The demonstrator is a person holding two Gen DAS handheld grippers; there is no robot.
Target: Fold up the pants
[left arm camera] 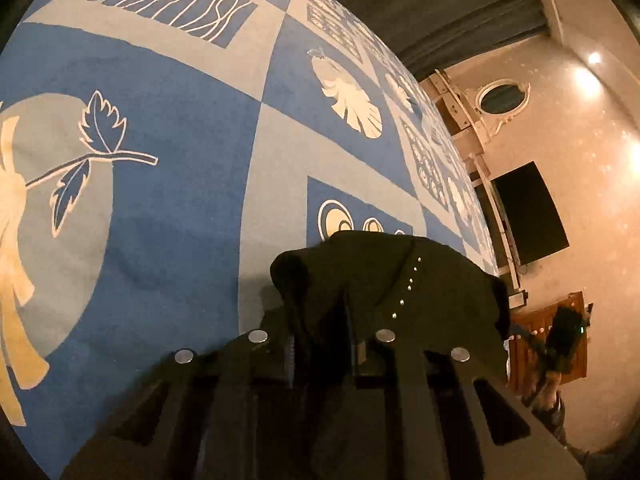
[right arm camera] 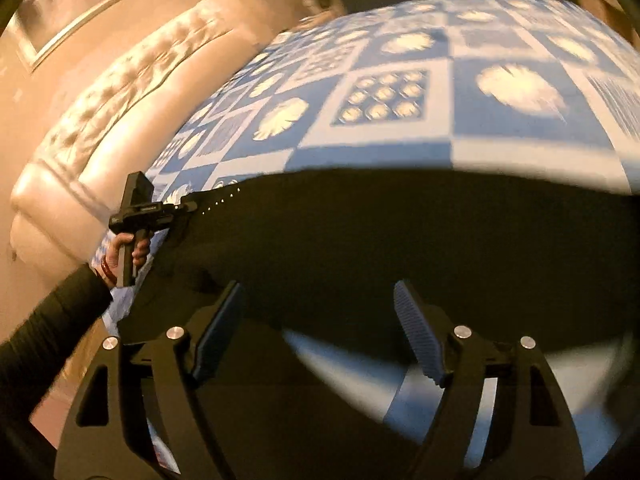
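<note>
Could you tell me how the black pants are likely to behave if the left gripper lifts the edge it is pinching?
Probably floppy: the pants bunch and droop around the left gripper. Likely only the pinched part rises while the rest drags over the bedspread. The studs suggest slightly heavier fabric there.

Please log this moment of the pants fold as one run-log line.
left tongs: shut on black pants | right tongs: open over pants | surface: blue patterned bedspread | fold: incomplete

Blue-and-pale patterned bedspread (left arm camera: 168, 128) across the bed — leaves, feathers, circles. Tufted cream headboard (right arm camera: 120, 92) against a beige wall, framed picture (right arm camera: 68, 4) above. Elsewhere, oval mirror (left arm camera: 502, 98), dark screen (left arm camera: 530, 212) — warm lamplight.
</note>
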